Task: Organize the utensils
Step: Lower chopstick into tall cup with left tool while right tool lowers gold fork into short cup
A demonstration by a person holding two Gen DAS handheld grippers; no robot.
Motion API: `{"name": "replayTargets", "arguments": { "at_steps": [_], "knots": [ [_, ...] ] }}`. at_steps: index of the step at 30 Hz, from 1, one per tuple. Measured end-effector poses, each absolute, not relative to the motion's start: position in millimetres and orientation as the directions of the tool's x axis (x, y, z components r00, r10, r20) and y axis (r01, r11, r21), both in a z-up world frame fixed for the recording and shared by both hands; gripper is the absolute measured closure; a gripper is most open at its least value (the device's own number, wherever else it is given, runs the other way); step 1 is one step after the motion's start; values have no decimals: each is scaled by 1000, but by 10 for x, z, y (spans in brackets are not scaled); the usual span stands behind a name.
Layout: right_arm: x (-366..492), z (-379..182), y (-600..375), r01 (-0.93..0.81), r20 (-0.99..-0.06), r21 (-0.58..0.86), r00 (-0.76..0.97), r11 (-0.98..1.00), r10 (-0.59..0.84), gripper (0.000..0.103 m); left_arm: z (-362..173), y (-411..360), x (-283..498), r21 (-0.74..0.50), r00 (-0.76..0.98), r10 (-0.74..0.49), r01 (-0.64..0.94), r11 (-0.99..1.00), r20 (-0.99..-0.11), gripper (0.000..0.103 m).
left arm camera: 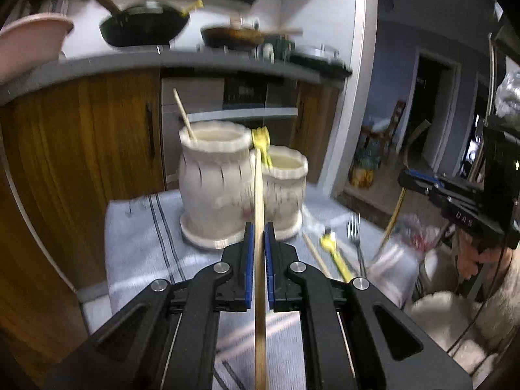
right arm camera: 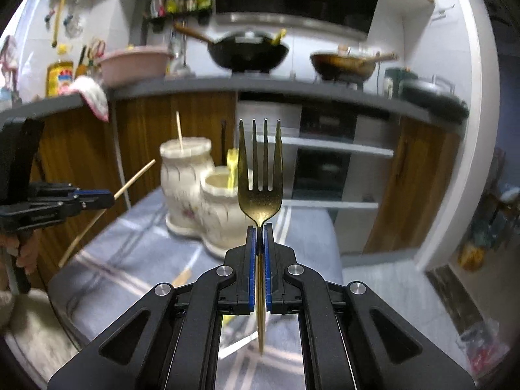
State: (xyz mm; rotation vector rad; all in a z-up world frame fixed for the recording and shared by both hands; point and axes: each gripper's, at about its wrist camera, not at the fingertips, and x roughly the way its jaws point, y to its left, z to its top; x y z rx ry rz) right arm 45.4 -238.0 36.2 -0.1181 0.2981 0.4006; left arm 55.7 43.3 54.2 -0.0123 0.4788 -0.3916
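Note:
My left gripper (left arm camera: 259,227) is shut on a wooden chopstick (left arm camera: 259,195) that points toward the cream double-jar utensil holder (left arm camera: 214,175). The tall jar holds one chopstick (left arm camera: 183,113); a yellow utensil (left arm camera: 261,139) stands in the short jar (left arm camera: 287,169). My right gripper (right arm camera: 259,227) is shut on a gold fork (right arm camera: 260,175), tines up, near the holder (right arm camera: 185,178). In the left wrist view the right gripper (left arm camera: 406,178) hangs at the right with the fork handle (left arm camera: 395,208) below it. On the cloth lie a chopstick (left arm camera: 315,253), a yellow-handled utensil (left arm camera: 334,253) and a silver fork (left arm camera: 356,240).
The holder stands on a small table with a grey striped cloth (left arm camera: 139,237). Behind it are wooden cabinets (left arm camera: 81,149) and a counter (right arm camera: 292,87) with woks and a pink basin (right arm camera: 133,63). The left gripper (right arm camera: 97,196) shows at the left of the right wrist view. A doorway opens at the right (left arm camera: 432,110).

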Motion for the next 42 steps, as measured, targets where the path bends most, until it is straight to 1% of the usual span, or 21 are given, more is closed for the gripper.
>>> {"name": "replayTargets", "arguments": {
  "at_steps": [1, 4, 5, 7, 9, 12, 16, 19, 24, 28, 29, 35, 39, 42],
  "knots": [
    [442, 454, -2362, -390, -262, -59, 894, 919, 363, 98, 607, 463, 571, -112, 830, -372, 359, 927, -416, 97],
    [448, 661, -2323, -385, -173, -51, 912, 921, 372, 98, 793, 517, 631, -149, 856, -384, 353, 923, -346, 97],
    [483, 764, -2294, -392, -138, -45, 913, 919, 383, 98, 884, 529, 672, -156, 870, -385, 353, 922, -308, 97],
    [585, 913, -2244, -404, -112, -34, 910, 914, 399, 98, 1039, 552, 763, -169, 893, -382, 349, 922, -239, 97],
    [700, 1031, -2219, -416, -96, -10, 906, 909, 413, 98, 1178, 556, 885, -178, 906, -378, 347, 921, -190, 97],
    [876, 1198, -2164, -446, -67, 29, 892, 895, 447, 98, 1344, 507, 1095, -165, 922, -359, 336, 927, -141, 97],
    [1048, 1300, -2055, -473, -37, 36, 879, 880, 474, 98, 1466, 482, 1438, -188, 929, -354, 331, 925, -105, 97],
    [1197, 1305, -1978, -481, -24, 55, 875, 875, 483, 98, 1492, 412, 1624, -155, 940, -327, 310, 938, -98, 97],
    [1453, 1224, -1871, -474, -23, 86, 878, 876, 478, 98, 1418, 269, 1878, -82, 956, -271, 263, 961, -113, 97],
    [1619, 1027, -1850, -467, -56, 133, 877, 874, 477, 98, 1270, 224, 2030, -50, 968, -219, 215, 975, -118, 97],
    [1641, 975, -1844, -463, -68, 143, 877, 875, 476, 98, 1228, 223, 2068, -56, 967, -219, 214, 975, -132, 97],
    [1701, 648, -1893, -446, -129, 191, 872, 874, 473, 98, 998, 276, 1876, -61, 958, -237, 230, 971, -161, 97],
    [1747, 494, -1913, -438, -171, 214, 863, 873, 475, 98, 839, 264, 1713, -64, 947, -228, 219, 974, -227, 97],
    [1802, 407, -1906, -431, -199, 221, 858, 875, 474, 98, 749, 210, 1610, -21, 952, -197, 198, 980, -232, 97]
  ]
}}
